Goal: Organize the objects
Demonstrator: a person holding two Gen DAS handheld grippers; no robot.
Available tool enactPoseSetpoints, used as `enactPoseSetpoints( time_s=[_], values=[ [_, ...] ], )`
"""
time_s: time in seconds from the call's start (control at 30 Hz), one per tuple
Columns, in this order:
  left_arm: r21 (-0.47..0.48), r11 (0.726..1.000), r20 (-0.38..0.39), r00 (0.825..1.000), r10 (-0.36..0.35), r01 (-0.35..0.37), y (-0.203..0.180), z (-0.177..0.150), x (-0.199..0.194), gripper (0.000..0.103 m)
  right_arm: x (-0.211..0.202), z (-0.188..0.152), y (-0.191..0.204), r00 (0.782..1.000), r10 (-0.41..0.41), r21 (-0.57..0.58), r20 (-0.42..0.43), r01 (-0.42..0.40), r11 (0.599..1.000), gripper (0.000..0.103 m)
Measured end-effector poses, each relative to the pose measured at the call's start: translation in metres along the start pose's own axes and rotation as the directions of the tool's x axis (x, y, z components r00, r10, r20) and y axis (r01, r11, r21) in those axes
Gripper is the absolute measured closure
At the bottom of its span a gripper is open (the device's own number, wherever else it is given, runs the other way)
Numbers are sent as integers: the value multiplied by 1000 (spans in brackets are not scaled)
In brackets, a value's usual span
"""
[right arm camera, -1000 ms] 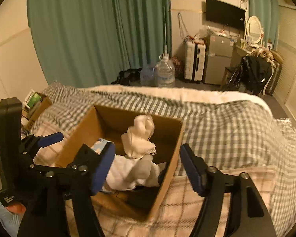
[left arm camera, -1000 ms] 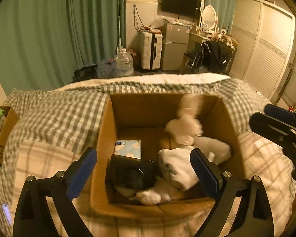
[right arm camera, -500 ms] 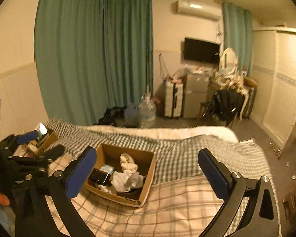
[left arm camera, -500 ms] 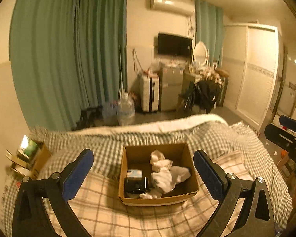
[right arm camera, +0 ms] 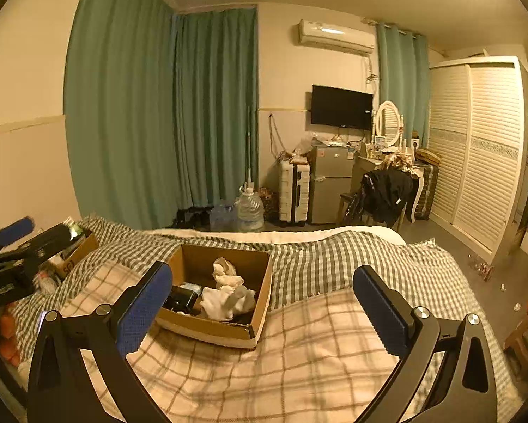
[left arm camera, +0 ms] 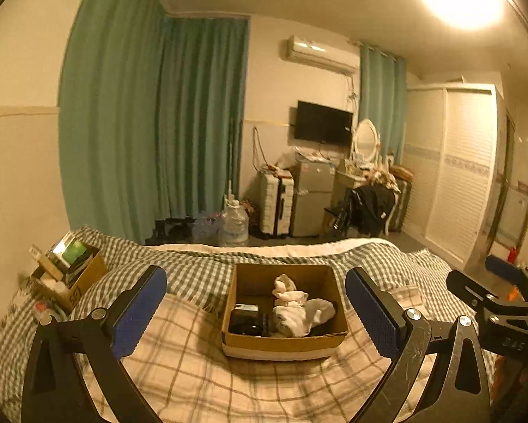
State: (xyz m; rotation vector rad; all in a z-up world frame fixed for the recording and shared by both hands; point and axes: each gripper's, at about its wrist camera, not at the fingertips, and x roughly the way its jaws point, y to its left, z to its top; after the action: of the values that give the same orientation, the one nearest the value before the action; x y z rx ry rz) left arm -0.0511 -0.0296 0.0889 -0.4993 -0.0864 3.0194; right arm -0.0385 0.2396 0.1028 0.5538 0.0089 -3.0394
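Floor debris [right arm camera: 479, 268] beside bed [right arm camera: 299, 352] shows only right-wrist.

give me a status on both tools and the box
Left tool open, empty. Right tool open, empty. Cardboard box on bed, white cloths inside. Nothing in the way.

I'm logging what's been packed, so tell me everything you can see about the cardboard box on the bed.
The cardboard box is a shallow, open-topped brown carton, upright on the plaid blanket near the checked duvet. Inside lie bunched white cloth items, a black object and a small pale blue packet. A lighter strip runs along its bottom front edge. Neither gripper touches it.
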Motion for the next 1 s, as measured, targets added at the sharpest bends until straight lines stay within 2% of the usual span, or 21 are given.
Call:
enactPoseSetpoints(
  time_s=[0.17, 0.33, 0.5, 1.0],
  values=[
    [-20, 999, -10, 1000, 27, -27, 3, -42, 8, 0, 19, -36, 5, 999, -36, -1, 21, 36, 999, 0],
    [30, 998, -36, 998, 59, -58, -2, -67, 20, 0, 39, -63, 5, 999, -37, 3, -32, 37, 999, 0],
    [31, 998, -55, 997, 48, -47, -4, -75, 26, 0, 48, -75, 8, 997, -42, -7, -61, 42, 999, 0],
    [42, 997, -54, 997, 61, -58, -5, -78, 24, 0, 45, -75, 11, 998, -43, -14, -48, 43, 999, 0]
  ],
)
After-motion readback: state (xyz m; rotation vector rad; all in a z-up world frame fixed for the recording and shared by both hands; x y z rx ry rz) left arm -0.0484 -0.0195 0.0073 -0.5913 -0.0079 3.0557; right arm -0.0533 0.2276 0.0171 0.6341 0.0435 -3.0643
